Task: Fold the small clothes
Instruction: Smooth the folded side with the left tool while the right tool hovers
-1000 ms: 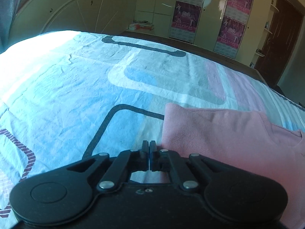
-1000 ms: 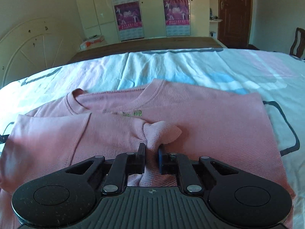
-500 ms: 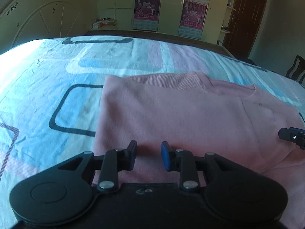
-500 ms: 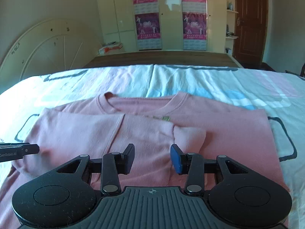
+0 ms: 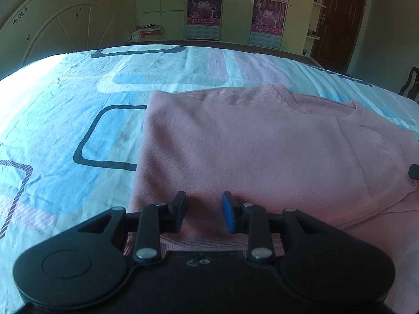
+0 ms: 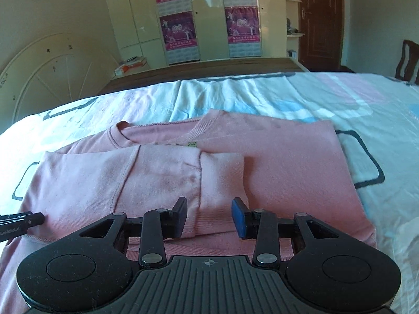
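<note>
- Over the near hem of the shirt, the left black two-finger gripper is hovering with its jaws spread fairly wide, nothing between them, blue pads facing each other.
- Same deal on the other side: the right black two-finger gripper is sitting open wide over the folded-in sleeve, gripping nothing. Can't really tell if the fingertips are brushing the fabric or floating just above it.
- The pink knit long-sleeve shirt is lying flat on the bed, collar pointing away from the grippers. One sleeve is lying folded across the chest, its cuff end sitting right in front of the right gripper's jaws. A tiny green label is showing just under the neckline.
- In the left wrist view that same shirt is looking smooth, with a straight folded edge along its left side.
- Each gripper's tip is poking into the edge of the other one's view, so they're working side by side.
- Under it all, a light blue, white and pink bedsheet with dark rounded-rectangle outlines is covering the bed.
- Further back: a cream arched headboard, cream wardrobe doors with magenta posters, a dark brown door and a wooden chair at the far right.
</note>
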`<state>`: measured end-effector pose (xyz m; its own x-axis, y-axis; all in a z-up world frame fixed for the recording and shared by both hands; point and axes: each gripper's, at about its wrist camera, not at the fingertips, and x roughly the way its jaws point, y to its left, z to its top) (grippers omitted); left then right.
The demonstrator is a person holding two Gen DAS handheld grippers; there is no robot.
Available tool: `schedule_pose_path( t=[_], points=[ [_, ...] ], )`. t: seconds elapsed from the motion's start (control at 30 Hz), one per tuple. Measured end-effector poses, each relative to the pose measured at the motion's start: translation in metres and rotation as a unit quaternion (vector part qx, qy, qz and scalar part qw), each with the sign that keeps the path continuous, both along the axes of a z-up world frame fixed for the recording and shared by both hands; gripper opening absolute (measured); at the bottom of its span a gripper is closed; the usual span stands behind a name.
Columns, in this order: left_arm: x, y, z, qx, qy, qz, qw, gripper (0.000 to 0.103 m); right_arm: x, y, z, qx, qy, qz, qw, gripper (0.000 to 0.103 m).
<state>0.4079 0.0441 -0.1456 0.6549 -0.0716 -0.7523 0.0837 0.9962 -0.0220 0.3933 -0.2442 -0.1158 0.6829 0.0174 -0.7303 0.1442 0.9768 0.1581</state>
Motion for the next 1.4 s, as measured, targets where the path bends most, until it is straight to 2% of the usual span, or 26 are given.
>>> schedule_pose_path(
  t=[0.07, 0.17, 0.33, 0.4, 0.47, 0.57, 0.63, 0.8, 0.83, 0.93, 1.07, 1.2, 1.4],
  points=[
    [0.001, -0.001, 0.000, 0.003, 0.000, 0.001, 1.0000, 0.031, 0.004, 0.007, -0.001, -0.005, -0.001, 0.012, 1.000, 0.038],
    [0.001, -0.002, 0.000, 0.007, 0.000, 0.002, 1.0000, 0.032, 0.012, 0.012, -0.023, -0.023, 0.050, 0.027, 0.998, 0.038],
    [0.004, -0.003, 0.002, 0.008, 0.010, 0.012, 0.9998, 0.037, 0.008, 0.010, -0.017, -0.013, 0.038, 0.034, 0.999, 0.038],
    [0.006, -0.005, 0.005, 0.007, 0.017, 0.015, 0.9997, 0.042, 0.009, 0.009, -0.012, -0.002, 0.027, 0.035, 0.999, 0.038],
    [0.009, -0.007, 0.009, 0.004, 0.019, 0.016, 0.9997, 0.052, 0.014, 0.011, -0.006, -0.007, 0.018, 0.038, 0.999, 0.038],
    [0.014, -0.014, 0.016, 0.004, 0.005, 0.016, 0.9999, 0.064, 0.026, 0.012, -0.001, -0.006, 0.012, 0.037, 0.999, 0.038],
    [0.020, -0.020, 0.017, 0.009, 0.000, 0.012, 0.9999, 0.065, 0.034, 0.012, 0.001, 0.000, 0.008, 0.029, 1.000, 0.038],
    [0.033, -0.023, -0.001, 0.006, 0.027, 0.022, 0.9994, 0.068, 0.053, 0.014, -0.004, -0.009, 0.014, 0.023, 1.000, 0.038],
    [0.033, -0.022, -0.003, 0.006, 0.022, 0.025, 0.9994, 0.071, 0.055, 0.014, -0.007, -0.013, 0.020, 0.024, 0.999, 0.038],
    [0.031, -0.024, -0.003, 0.014, 0.019, 0.021, 0.9995, 0.073, 0.059, 0.014, -0.026, -0.041, 0.061, 0.035, 0.997, 0.038],
    [0.029, -0.023, 0.000, 0.015, 0.024, 0.023, 0.9993, 0.073, 0.050, 0.015, -0.024, -0.059, 0.051, 0.043, 0.996, 0.038],
    [0.018, -0.023, 0.009, 0.001, 0.026, 0.026, 0.9993, 0.072, 0.033, 0.018, -0.006, -0.033, 0.024, 0.048, 0.998, 0.038],
    [-0.033, -0.039, 0.029, -0.012, 0.005, -0.024, 0.9996, 0.071, -0.010, 0.038, 0.010, -0.021, 0.002, 0.091, 0.996, 0.038]
  ],
)
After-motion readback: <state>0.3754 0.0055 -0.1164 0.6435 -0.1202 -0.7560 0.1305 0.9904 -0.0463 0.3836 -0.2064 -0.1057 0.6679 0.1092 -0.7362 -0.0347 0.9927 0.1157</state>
